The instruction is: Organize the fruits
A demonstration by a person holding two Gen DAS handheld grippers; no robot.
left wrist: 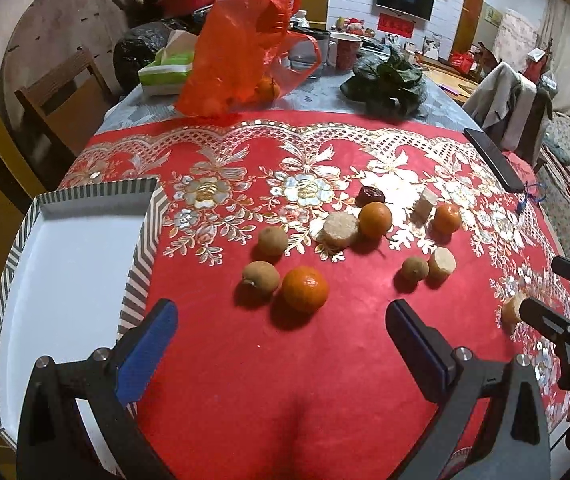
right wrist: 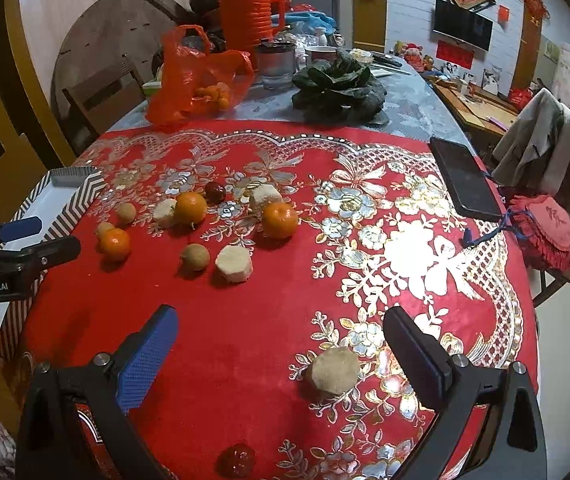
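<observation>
Both my claws stand apart and hold nothing. The left gripper (left wrist: 281, 344) hangs just short of the nearest orange (left wrist: 305, 289), which sits right of the tray (left wrist: 141, 264) with a longan (left wrist: 261, 276) touching its far-left side. My worry: closing on the orange could nudge that longan, and both are round enough to roll across the cloth (left wrist: 245, 380), away from the tray. The right gripper (right wrist: 281, 344) has a pale chunk (right wrist: 335, 370) between its fingers, far from the tray. Only the right view shows a small dark red fruit (right wrist: 237, 460) near the cloth's near edge, and the phone (right wrist: 465, 184) whole. Only the left view shows the tray's white, empty floor.
</observation>
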